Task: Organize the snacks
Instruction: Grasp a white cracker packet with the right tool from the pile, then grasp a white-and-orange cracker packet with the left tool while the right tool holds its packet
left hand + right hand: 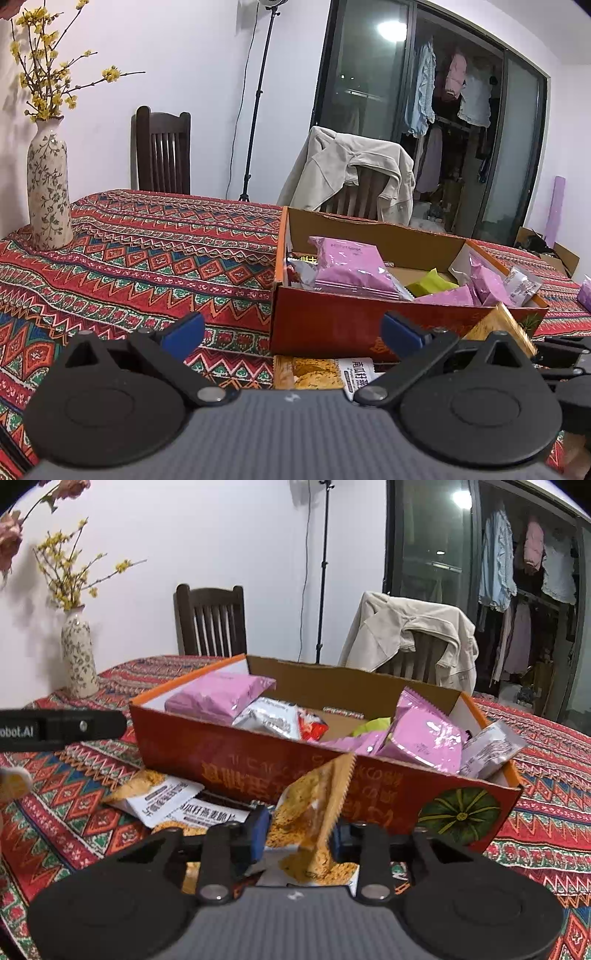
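An open orange-red cardboard box (258, 764) stands on the patterned tablecloth and holds pink, silver and green snack packets (424, 734). My right gripper (297, 834) is shut on a golden oat-crisp packet (314, 812), held upright just in front of the box's near wall. More golden-and-white packets (173, 801) lie flat on the cloth by the box. My left gripper (291, 328) is open and empty, facing the box (332, 317), with a flat packet (321, 373) below it. The held packet shows at the right in the left wrist view (498, 328).
A patterned vase (50, 184) with yellow flowers stands at the table's left. Two chairs (210, 620) stand behind the table, one draped with a beige jacket (410, 642). A light stand (258, 103) and a glass door with hanging clothes are beyond.
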The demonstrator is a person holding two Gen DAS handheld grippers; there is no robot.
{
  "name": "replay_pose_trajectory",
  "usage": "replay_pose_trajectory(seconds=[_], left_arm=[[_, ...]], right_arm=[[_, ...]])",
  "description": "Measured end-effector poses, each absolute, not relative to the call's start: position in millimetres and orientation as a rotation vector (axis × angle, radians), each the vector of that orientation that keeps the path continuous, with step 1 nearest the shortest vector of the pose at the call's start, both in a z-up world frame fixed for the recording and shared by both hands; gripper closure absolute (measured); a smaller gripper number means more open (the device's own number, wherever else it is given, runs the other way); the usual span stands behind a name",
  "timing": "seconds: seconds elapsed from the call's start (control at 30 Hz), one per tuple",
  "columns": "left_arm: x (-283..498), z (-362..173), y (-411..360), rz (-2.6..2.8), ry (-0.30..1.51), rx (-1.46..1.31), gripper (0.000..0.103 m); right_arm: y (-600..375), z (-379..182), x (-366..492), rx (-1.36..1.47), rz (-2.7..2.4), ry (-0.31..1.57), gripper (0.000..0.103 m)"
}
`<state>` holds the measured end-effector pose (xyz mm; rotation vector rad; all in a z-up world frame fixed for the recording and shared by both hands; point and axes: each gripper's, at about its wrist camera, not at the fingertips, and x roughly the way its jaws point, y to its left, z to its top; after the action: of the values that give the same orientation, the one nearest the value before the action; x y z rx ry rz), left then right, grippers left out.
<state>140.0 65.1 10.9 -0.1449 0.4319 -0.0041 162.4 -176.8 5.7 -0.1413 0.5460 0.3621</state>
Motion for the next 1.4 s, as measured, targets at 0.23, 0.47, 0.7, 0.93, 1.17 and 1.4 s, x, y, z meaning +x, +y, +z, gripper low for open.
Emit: replay_pose_trajectory(seconds=[0.23, 0.47, 0.7, 0.93, 1.17, 1.4], left_arm=[[143, 9, 65, 0.002, 0.446, -0.145, 0.0], [146, 6, 65, 0.011, 0.463, -0.144, 0.0], [151, 2, 65, 0.021, 0.493, -0.141, 0.0], [162, -9, 59, -0.017, 0.59, -0.132, 0.0], [174, -21, 49, -0.057, 0.684, -0.113, 0.0], [183, -30, 38, -0.021, 0.721, -0.04, 0.0]], right_arm=[[-191, 14, 160, -0.081, 0.356, 0.52, 0.091], [-203, 21, 151, -0.044, 0.335, 0.485, 0.091], [-215, 27, 144, -0.012, 0.318, 0.455, 0.091], [-215, 26, 144, -0.01, 0.307, 0.461, 0.091], [-210, 22, 141, -0.023, 0.33, 0.471, 0.091], [-208, 20, 140, -0.026, 0.337, 0.479, 0.091]])
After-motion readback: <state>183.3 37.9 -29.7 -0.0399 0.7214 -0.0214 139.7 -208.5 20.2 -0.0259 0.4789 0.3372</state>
